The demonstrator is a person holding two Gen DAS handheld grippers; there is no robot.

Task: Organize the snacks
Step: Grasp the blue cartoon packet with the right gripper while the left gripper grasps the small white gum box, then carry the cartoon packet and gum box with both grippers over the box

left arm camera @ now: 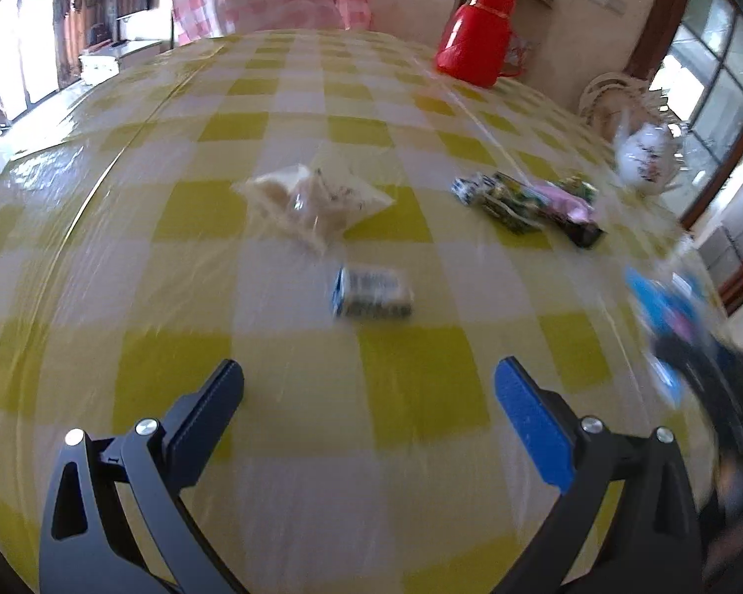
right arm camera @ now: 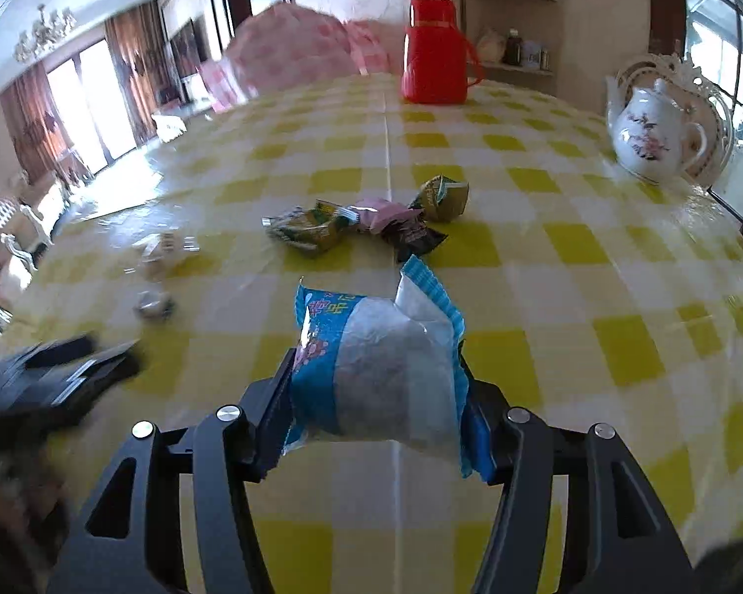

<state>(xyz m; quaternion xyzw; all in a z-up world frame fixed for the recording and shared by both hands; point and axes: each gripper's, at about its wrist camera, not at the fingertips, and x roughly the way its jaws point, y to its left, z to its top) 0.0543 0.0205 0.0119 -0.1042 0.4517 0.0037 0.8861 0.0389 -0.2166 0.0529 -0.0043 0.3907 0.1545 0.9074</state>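
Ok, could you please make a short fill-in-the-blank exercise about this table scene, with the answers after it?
1. The right gripper is shut on a snack packet whose wrapper is white and ____.
2. The left gripper is open, and between its fingers there is ____.
3. The flask at the far end of the table is ____ in colour.
4. The teapot is white with a ____ pattern.

Missing words: blue; nothing; red; flower

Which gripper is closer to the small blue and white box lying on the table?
Left. The left gripper hangs open just short of the box; the right gripper, holding a blue packet, is off to the box's right.
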